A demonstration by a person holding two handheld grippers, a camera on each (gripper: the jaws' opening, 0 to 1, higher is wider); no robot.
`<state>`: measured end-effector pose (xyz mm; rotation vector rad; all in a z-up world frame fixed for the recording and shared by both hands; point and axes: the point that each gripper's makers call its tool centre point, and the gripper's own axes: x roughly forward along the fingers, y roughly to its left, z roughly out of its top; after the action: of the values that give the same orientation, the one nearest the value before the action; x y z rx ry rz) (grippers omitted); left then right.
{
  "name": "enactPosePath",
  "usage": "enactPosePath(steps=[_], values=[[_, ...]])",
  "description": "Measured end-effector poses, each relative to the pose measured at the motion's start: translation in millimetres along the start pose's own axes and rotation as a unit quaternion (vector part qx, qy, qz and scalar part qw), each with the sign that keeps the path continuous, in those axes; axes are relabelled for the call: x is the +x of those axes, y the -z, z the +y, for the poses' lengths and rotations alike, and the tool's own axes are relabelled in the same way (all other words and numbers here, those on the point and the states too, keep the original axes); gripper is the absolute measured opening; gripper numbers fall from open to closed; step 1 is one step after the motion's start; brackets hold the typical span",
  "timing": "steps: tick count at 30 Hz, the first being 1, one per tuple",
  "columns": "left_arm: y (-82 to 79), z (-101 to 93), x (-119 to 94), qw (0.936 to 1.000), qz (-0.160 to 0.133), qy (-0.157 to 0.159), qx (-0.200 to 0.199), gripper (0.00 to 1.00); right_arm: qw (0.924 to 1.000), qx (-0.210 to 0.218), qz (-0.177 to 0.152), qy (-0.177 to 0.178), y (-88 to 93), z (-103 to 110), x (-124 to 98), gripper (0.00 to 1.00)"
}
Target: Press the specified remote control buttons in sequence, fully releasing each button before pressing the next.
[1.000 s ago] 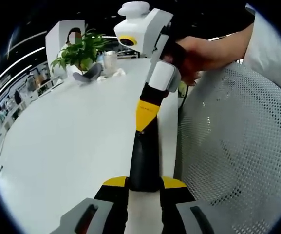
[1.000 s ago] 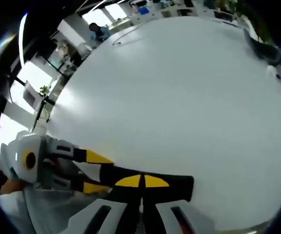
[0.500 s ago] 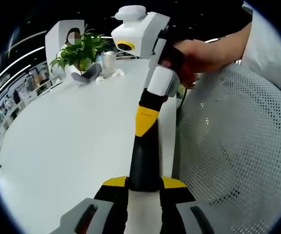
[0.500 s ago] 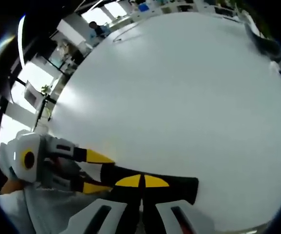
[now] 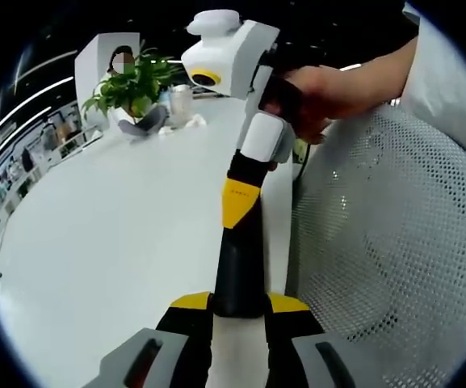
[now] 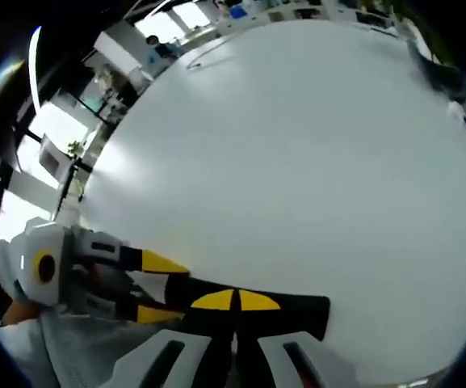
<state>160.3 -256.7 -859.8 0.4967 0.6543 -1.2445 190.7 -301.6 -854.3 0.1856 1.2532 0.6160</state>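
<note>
Found the long black plastic remote control (image 5: pixel 238 263) in the lower middle of the left gripper view, pointing up the frame. Gripped it at its near end with the left gripper (image 5: pixel 239 304), the two yellow-tipped jaws clenched on its sides. Saw the right gripper (image 5: pixel 239 202) coming down from the upper middle, a bare hand (image 5: pixel 329 87) around its white body, jaws closed together into one yellow tip. Rested that tip on the far end of the remote control. Could not tell which button lay under it.

In the right gripper view, met the same remote control (image 6: pixel 304 309) along the lower edge of the frame. Kept the right gripper (image 6: pixel 235 301) on top of it, yellow tips pressed against each other with no gap. Saw the left gripper (image 6: pixel 153 288) at lower left, clamped on the other end of the remote control.

Noticed the wide white table (image 5: pixel 95 234) at the left of the left gripper view and the white mesh chair back (image 5: pixel 394 250) at the right. Noticed a green potted plant (image 5: pixel 132 81) and a pale cup (image 5: pixel 182 102) at upper left, well apart from the remote control.
</note>
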Motion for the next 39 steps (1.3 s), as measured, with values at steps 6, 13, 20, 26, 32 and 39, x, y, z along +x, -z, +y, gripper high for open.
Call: enactPosePath(steps=[6, 13, 20, 26, 32, 39], values=[[-0.4, -0.1, 0, 1.0000, -0.002, -0.001, -0.003, 0.24, 0.9999, -0.007, -0.010, -0.001, 1.8, 1, -2, 0.00], [-0.7, 0.2, 0, 1.0000, -0.002, -0.001, -0.004, 0.24, 0.9998, -0.011, -0.012, -0.008, -0.3, 1, -1, 0.00], [-0.7, 1.1, 0, 1.0000, -0.002, -0.004, -0.005, 0.24, 0.9997, 0.020, -0.001, -0.013, -1.2, 1, -2, 0.00], [0.3, 1.3, 0, 1.0000, 0.000, -0.004, -0.005, 0.24, 0.9997, 0.022, 0.010, -0.008, 1.8, 2, -4, 0.00], [0.0, 1.4, -1, 1.0000, 0.000, -0.005, -0.004, 0.24, 0.9994, 0.031, 0.014, -0.007, 3.4, 2, -7, 0.00], [0.8, 2.1, -1, 1.0000, 0.000, -0.005, -0.004, 0.24, 0.9972, 0.070, 0.010, -0.025, 2.3, 1, -11, 0.00]])
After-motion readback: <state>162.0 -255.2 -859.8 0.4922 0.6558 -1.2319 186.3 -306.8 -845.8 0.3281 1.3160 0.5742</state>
